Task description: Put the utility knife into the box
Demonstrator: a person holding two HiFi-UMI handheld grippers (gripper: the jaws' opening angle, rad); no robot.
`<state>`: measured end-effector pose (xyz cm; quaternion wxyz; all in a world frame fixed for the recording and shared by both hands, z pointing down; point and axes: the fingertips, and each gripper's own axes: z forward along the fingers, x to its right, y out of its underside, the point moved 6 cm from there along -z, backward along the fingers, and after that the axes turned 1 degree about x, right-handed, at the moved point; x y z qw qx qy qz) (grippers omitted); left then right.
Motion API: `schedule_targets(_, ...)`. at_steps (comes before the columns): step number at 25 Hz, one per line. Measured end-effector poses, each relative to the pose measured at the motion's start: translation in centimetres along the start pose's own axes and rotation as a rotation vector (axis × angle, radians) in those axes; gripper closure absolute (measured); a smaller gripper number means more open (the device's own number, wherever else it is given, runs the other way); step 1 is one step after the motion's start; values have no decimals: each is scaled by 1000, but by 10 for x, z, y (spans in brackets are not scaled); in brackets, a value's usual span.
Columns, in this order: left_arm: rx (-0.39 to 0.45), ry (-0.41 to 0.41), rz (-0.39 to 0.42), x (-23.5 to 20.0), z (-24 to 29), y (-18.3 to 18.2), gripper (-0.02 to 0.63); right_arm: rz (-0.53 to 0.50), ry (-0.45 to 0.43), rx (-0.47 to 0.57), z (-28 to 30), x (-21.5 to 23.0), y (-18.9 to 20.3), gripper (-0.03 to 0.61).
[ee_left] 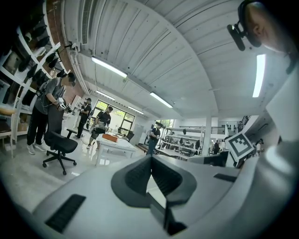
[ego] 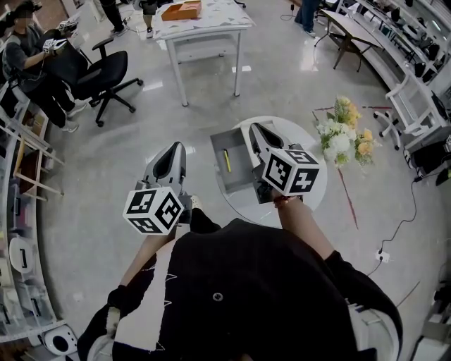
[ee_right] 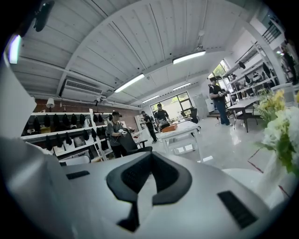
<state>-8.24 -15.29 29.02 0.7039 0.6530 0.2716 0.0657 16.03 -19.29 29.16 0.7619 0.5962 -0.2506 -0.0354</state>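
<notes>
Both claws raised and level, nothing pinched. Left claw [ee_left: 151, 161] pressed together; right claw [ee_right: 150, 158] pressed together too. Yellow utility knife [ego: 227, 160] lies inside the grey box [ego: 238, 178] on the round white table [ego: 299, 132], just beside the right claw. Flowers [ego: 344, 135] stand near the table edge.

No words, numbers or brand names can be read anywhere. The left marker cube [ego: 153, 209] at 8 o'clock and the right marker cube [ego: 290, 171] at 3 o'clock bear only black-and-white square patterns.

floor [ego: 282, 84]: glossy grey | white table [ego: 211, 21], black swivel chair [ego: 106, 74] far side | ceiling [ee_right: 140, 42]: white panels, strip lights [ee_right: 189, 57] lit
</notes>
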Motion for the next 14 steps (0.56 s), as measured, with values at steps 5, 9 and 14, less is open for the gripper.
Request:
schedule_targets(5,-2,-3,-5,0,1,3,603,-1,3,-8,0,3,2,574)
schedule_targets(9,-4,-2,-9,2,4,5,603,-1,7,-14,0,7,3,574)
schedule_targets(14,-6,-6,-10,3,7,6,603,-2,8,-16,0,11,2,574)
